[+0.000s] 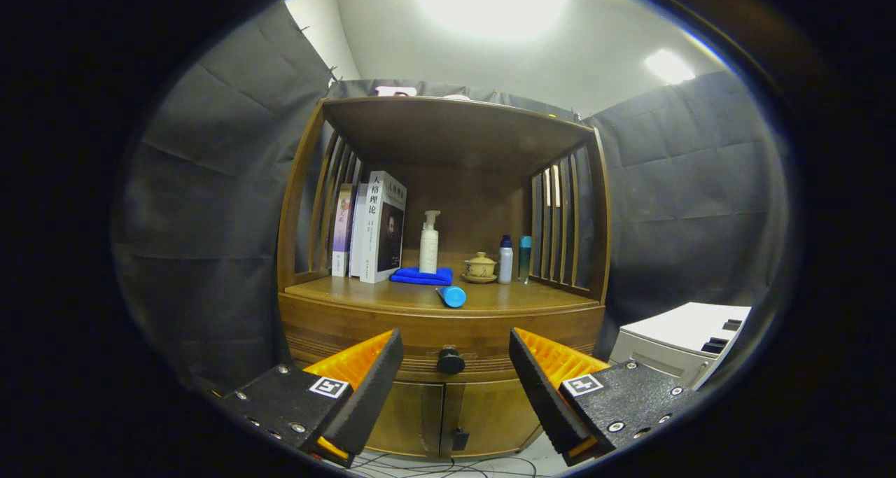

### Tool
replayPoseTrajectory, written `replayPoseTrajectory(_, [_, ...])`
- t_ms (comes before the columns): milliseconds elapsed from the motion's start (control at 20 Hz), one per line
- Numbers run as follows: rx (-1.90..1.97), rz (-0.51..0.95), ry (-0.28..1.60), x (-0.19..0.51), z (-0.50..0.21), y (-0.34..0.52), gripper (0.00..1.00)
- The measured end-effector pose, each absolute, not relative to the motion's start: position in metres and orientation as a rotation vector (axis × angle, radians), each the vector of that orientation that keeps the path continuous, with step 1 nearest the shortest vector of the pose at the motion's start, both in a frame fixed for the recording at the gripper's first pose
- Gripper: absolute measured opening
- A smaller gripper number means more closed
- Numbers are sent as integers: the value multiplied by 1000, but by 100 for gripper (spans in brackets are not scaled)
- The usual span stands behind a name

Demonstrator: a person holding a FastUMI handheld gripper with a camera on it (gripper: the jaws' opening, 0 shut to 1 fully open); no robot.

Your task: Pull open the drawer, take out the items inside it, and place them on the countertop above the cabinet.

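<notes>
A wooden cabinet stands straight ahead with its drawer (392, 334) closed. The drawer's dark round knob (450, 360) sits between my fingertips, some way beyond them. My gripper (456, 348) is open and holds nothing. The countertop (518, 297) above the drawer carries a blue tube (452, 296) lying near its front edge. Whatever is inside the drawer is hidden.
On the countertop stand upright books (374, 227), a white pump bottle (429, 243) behind a folded blue cloth (422, 276), a lidded tea cup (480, 266) and two small bottles (513, 259). Two cabinet doors (448, 418) lie below the drawer. A white machine (682, 338) stands to the right; cables run on the floor.
</notes>
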State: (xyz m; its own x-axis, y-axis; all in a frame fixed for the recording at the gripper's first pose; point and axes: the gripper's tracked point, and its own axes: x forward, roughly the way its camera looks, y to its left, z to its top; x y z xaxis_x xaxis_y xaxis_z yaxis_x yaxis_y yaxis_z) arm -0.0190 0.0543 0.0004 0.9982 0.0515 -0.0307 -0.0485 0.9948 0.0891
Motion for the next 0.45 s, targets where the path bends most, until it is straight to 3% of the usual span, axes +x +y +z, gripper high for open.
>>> replayPoseTrajectory(450, [90, 66, 33, -17, 1, 61, 95])
